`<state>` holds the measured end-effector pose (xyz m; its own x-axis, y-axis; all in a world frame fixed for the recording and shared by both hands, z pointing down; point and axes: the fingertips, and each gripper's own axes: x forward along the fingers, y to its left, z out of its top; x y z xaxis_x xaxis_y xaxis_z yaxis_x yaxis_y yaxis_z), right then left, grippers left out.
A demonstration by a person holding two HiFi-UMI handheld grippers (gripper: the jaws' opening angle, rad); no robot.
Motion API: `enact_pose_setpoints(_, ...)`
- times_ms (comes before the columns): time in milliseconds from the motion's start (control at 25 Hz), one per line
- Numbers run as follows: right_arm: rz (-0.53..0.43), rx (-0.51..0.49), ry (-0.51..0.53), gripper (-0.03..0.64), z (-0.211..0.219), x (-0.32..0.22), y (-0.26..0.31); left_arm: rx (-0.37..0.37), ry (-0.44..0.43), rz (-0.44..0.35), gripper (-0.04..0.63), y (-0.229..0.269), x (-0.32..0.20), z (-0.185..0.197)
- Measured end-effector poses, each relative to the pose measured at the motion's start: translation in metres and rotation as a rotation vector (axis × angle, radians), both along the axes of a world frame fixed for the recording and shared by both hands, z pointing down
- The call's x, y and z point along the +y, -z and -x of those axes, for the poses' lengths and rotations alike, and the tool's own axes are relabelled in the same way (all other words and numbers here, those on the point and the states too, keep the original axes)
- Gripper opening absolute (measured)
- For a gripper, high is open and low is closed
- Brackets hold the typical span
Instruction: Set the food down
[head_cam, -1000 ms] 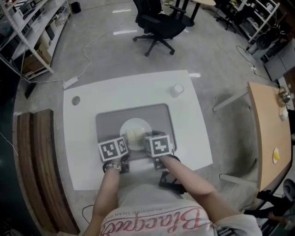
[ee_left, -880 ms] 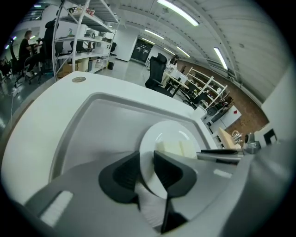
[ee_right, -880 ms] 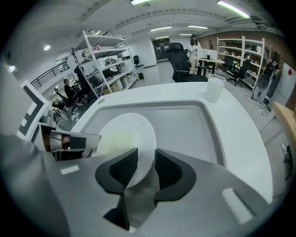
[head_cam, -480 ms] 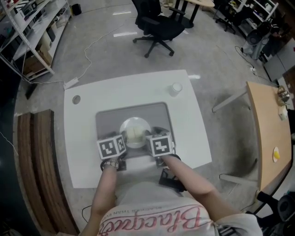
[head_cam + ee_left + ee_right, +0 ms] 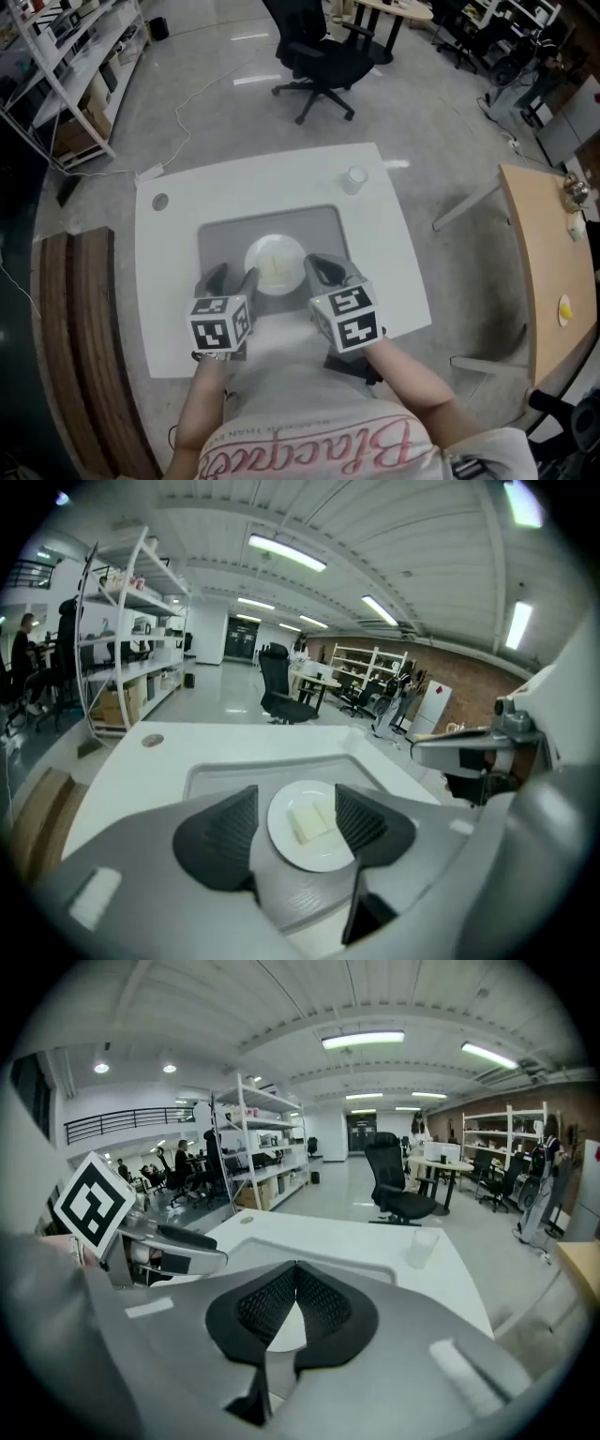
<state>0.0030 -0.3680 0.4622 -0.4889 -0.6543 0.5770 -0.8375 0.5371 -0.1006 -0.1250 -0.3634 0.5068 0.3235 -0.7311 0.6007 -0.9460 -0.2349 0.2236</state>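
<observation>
A pale, flat piece of food [image 5: 274, 272] lies on a white plate [image 5: 275, 253] in the grey tray [image 5: 272, 225]. My left gripper [image 5: 234, 277] hangs just short of the plate's near-left rim, and its jaws are opening with nothing pressed between them. In the left gripper view the plate [image 5: 319, 850] and food [image 5: 309, 819] show beyond the spread pads of that gripper [image 5: 295, 799]. My right gripper [image 5: 323, 268] is at the plate's near-right side, shut and empty. In the right gripper view its pads [image 5: 295, 1286] meet, with a sliver of plate [image 5: 286, 1333] below them.
A small white cup [image 5: 354, 180] stands at the far right of the white table [image 5: 169, 281], and a round grommet [image 5: 160, 201] sits far left. An office chair [image 5: 323, 47] stands beyond the table, a wooden bench [image 5: 80, 347] to the left and a wooden desk [image 5: 548, 272] to the right.
Both grippers have drawn back toward the person, away from the plate. The left jaws have spread wider and the right jaws have come together. The food stays on the plate.
</observation>
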Motion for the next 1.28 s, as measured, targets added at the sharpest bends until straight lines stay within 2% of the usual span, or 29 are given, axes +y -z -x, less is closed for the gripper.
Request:
enact_pose_setpoints(120, -0.054, -0.025, 0.048, 0.002, 0.008, 0.017, 0.023, -0.046, -0.019, -0.086, 0.206, 0.023, 0.012, -0.005)
enact_pose_setpoints(200, -0.091, -0.041, 0.070, 0.002, 0.012, 0.025, 0.035, -0.069, -0.015, -0.134, 0.137, 0.036, 0.020, -0.004)
enact_pose_setpoints(400, -0.190, -0.152, 0.035, 0.002, 0.005, 0.036, 0.071, -0.041, 0.022, -0.223, 0.000, 0.064, 0.037, -0.004)
enact_pose_setpoints(600, -0.239, -0.237, 0.032, 0.000, 0.002, 0.045, 0.088, 0.007, 0.021, -0.289, 0.000, 0.082, 0.042, -0.007)
enact_pose_setpoints(800, -0.265, -0.228, 0.037, 0.000, 0.000, 0.048, 0.087, 0.019, 0.007, -0.313, 0.000, 0.090, 0.044, -0.010)
enact_pose_setpoints(1080, -0.311, -0.272, 0.076, 0.000, 0.007, 0.050, 0.093, 0.038, 0.000, -0.339, 0.000, 0.099, 0.047, -0.008)
enact_pose_setpoints(1280, -0.294, -0.278, 0.097, 0.000, 0.013, 0.055, 0.093, 0.051, 0.002, -0.372, 0.000, 0.107, 0.048, -0.005)
